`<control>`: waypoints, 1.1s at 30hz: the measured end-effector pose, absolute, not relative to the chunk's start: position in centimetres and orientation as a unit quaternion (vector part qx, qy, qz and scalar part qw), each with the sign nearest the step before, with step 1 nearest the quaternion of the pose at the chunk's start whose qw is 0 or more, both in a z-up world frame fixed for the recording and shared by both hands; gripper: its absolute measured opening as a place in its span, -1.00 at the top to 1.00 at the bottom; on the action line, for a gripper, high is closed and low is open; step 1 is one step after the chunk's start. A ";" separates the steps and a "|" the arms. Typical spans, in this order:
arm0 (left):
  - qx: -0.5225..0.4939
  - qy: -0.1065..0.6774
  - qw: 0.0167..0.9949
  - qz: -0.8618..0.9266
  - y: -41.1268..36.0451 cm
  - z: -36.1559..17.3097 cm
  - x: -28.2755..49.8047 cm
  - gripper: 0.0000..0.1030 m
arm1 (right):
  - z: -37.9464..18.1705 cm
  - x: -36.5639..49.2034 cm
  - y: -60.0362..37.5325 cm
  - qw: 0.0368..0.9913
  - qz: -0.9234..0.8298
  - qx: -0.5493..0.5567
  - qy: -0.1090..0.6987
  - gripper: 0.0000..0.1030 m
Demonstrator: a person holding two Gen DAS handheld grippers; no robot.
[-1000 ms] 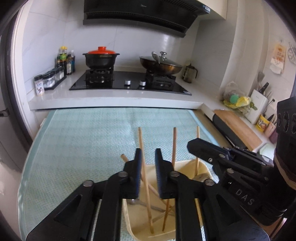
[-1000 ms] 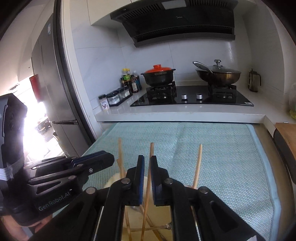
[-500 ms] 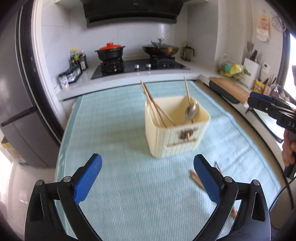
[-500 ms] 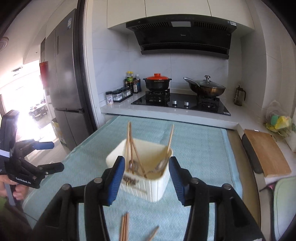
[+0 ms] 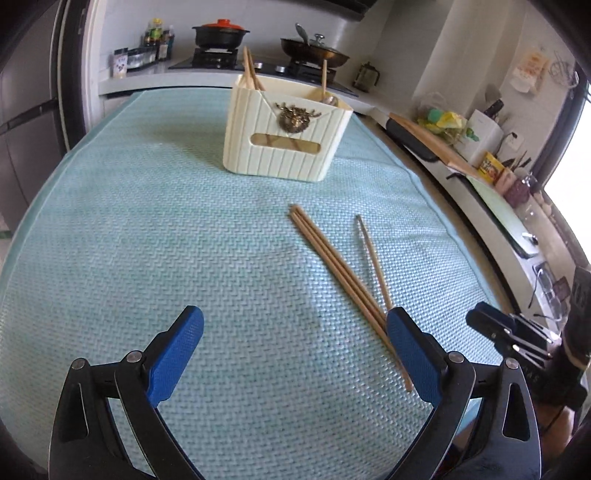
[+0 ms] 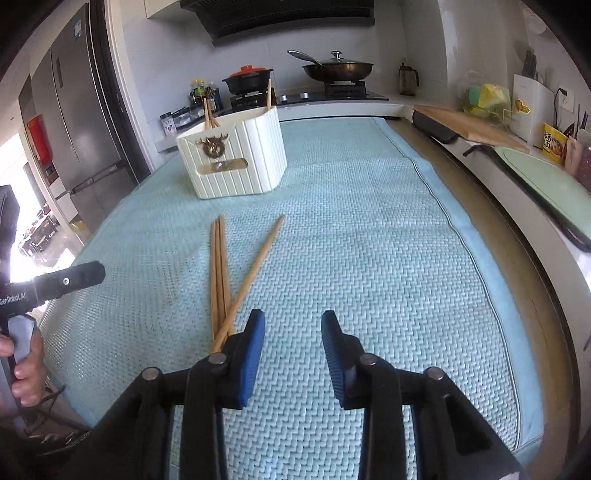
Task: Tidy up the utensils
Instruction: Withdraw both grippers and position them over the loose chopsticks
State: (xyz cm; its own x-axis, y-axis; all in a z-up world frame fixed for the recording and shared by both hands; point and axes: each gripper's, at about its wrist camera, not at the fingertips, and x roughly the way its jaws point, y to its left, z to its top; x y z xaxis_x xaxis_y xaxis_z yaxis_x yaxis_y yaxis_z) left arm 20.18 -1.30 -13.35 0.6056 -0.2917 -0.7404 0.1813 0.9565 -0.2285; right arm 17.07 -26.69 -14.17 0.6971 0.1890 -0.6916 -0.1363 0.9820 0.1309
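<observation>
A cream ribbed utensil holder (image 5: 286, 138) stands on the teal mat (image 5: 147, 229), with chopsticks and a spoon sticking out of it; it also shows in the right wrist view (image 6: 236, 158). Three loose wooden chopsticks (image 5: 340, 269) lie flat on the mat in front of it, two together and one crossing them near the near end; they show in the right wrist view (image 6: 221, 273) too. My left gripper (image 5: 295, 332) is open and empty, low over the mat, its right finger beside the chopsticks' near ends. My right gripper (image 6: 293, 332) is open and empty, just right of the chopsticks.
A stove with a red-lidded pot (image 5: 220, 31) and a wok (image 5: 314, 50) lies behind the mat. A wooden cutting board (image 6: 469, 125) and a counter with clutter run along the right. A fridge (image 6: 77, 122) stands at the left. The right gripper shows at the lower right of the left wrist view (image 5: 509, 332).
Both grippers have pulled back and down from the holder toward the mat's near end. The loose chopsticks are now close in front of both grippers. Both stay open.
</observation>
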 end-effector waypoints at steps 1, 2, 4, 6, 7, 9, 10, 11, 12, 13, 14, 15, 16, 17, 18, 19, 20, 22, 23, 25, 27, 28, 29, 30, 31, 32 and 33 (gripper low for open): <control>-0.061 0.425 0.894 -0.131 -1.9 -13.7 20.3 -0.93 | -14.3 16.9 -26.8 0.920 0.090 0.037 0.380 0.37; -0.062 0.427 0.893 -0.128 -2.3 -14.1 20.4 -0.93 | -14.3 16.8 -26.8 0.921 0.093 0.040 0.377 0.37; -0.070 0.431 0.892 -0.117 -2.6 -14.7 20.7 -0.93 | -14.2 16.5 -26.7 0.922 0.101 0.045 0.371 0.37; -0.081 0.437 0.889 -0.113 -2.7 -15.3 20.8 -0.93 | -14.3 16.6 -26.4 0.919 0.116 0.053 0.373 0.54; -0.084 0.439 0.888 -0.113 -2.8 -15.5 21.0 -0.93 | -14.4 16.9 -26.2 0.916 0.125 0.057 0.377 0.56; -0.082 0.436 0.889 -0.112 -3.1 -15.9 21.5 -0.93 | -14.5 17.3 -25.9 0.914 0.128 0.053 0.381 0.57; -0.078 0.435 0.890 -0.110 -3.4 -16.1 21.8 -0.93 | -14.5 17.4 -25.8 0.915 0.126 0.051 0.381 0.57; -0.074 0.435 0.891 -0.109 -3.9 -16.4 22.1 -0.93 | -14.5 17.5 -25.7 0.914 0.125 0.050 0.381 0.57; -0.070 0.437 0.890 -0.109 -4.3 -16.8 22.4 -0.93 | -14.6 17.7 -25.8 0.914 0.125 0.052 0.383 0.57; -0.067 0.441 0.888 -0.109 -4.7 -17.2 22.7 -0.93 | -14.6 17.7 -25.8 0.913 0.125 0.054 0.384 0.57; -0.065 0.447 0.885 -0.109 -5.1 -17.7 22.9 -0.93 | -14.8 17.9 -25.7 0.912 0.126 0.054 0.387 0.57; -0.063 0.453 0.883 -0.110 -5.4 -18.2 23.0 -0.93 | -15.0 18.0 -25.6 0.910 0.127 0.052 0.391 0.57; -0.061 0.458 0.880 -0.110 -5.8 -18.6 23.1 -0.93 | -15.3 18.1 -25.5 0.908 0.129 0.051 0.396 0.57; -0.059 0.461 0.879 -0.109 -6.1 -18.9 23.2 -0.93 | -15.5 18.3 -25.5 0.907 0.128 0.050 0.398 0.57; -0.055 0.461 0.879 -0.107 -6.4 -19.2 23.2 -0.93 | -15.7 18.4 -25.5 0.906 0.127 0.051 0.401 0.57; -0.046 0.452 0.885 -0.101 -6.7 -19.2 23.1 -0.93 | -15.9 18.6 -25.6 0.905 0.126 0.051 0.404 0.57; -0.039 0.451 0.886 -0.100 -7.1 -19.3 23.1 -0.93 | -16.1 18.8 -25.7 0.903 0.124 0.051 0.407 0.57; -0.025 0.450 0.887 -0.098 -7.7 -19.3 23.2 -0.93 | -16.3 19.2 -26.0 0.902 0.118 0.049 0.411 0.57; -0.016 0.451 0.887 -0.095 -8.1 -19.4 23.3 -0.93 | -16.3 19.3 -26.2 0.902 0.116 0.048 0.412 0.57; 0.012 0.452 0.888 -0.085 -8.9 -19.7 23.3 -0.93 | -16.1 19.3 -26.4 0.904 0.114 0.045 0.410 0.57; 0.032 0.453 0.887 -0.083 -9.6 -19.7 23.3 -0.96 | -15.9 19.2 -26.4 0.905 0.114 0.040 0.408 0.57; 0.033 0.455 0.886 -0.081 -9.6 -19.7 23.2 -0.97 | -15.9 19.2 -26.4 0.905 0.113 0.039 0.407 0.57; 0.032 0.456 0.886 -0.078 -9.4 -19.7 23.2 -0.98 | -15.9 19.0 -26.5 0.906 0.113 0.040 0.407 0.57; 0.041 0.459 0.885 -0.068 -9.3 -19.8 23.2 -0.97 | -15.9 18.9 -26.5 0.905 0.113 0.042 0.407 0.57; 0.051 0.459 0.885 -0.061 -9.1 -19.9 23.1 -0.98 | -15.9 18.8 -26.4 0.905 0.113 0.044 0.408 0.57; 0.046 0.460 0.884 -0.064 -8.7 -19.9 23.0 -0.98 | -15.9 18.6 -26.4 0.904 0.114 0.044 0.409 0.57; 0.043 0.461 0.884 -0.061 -8.3 -19.9 22.9 -0.98 | -16.0 18.5 -26.3 0.904 0.116 0.044 0.409 0.57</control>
State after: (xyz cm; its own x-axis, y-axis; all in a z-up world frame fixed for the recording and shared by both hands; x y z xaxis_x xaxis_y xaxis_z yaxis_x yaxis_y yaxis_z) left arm 22.92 -8.30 -19.86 0.5681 -0.0690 -0.8200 0.1484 0.9887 0.0196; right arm 18.46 -26.33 -15.98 0.6383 0.2450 -0.7298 -0.1734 0.9694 0.1738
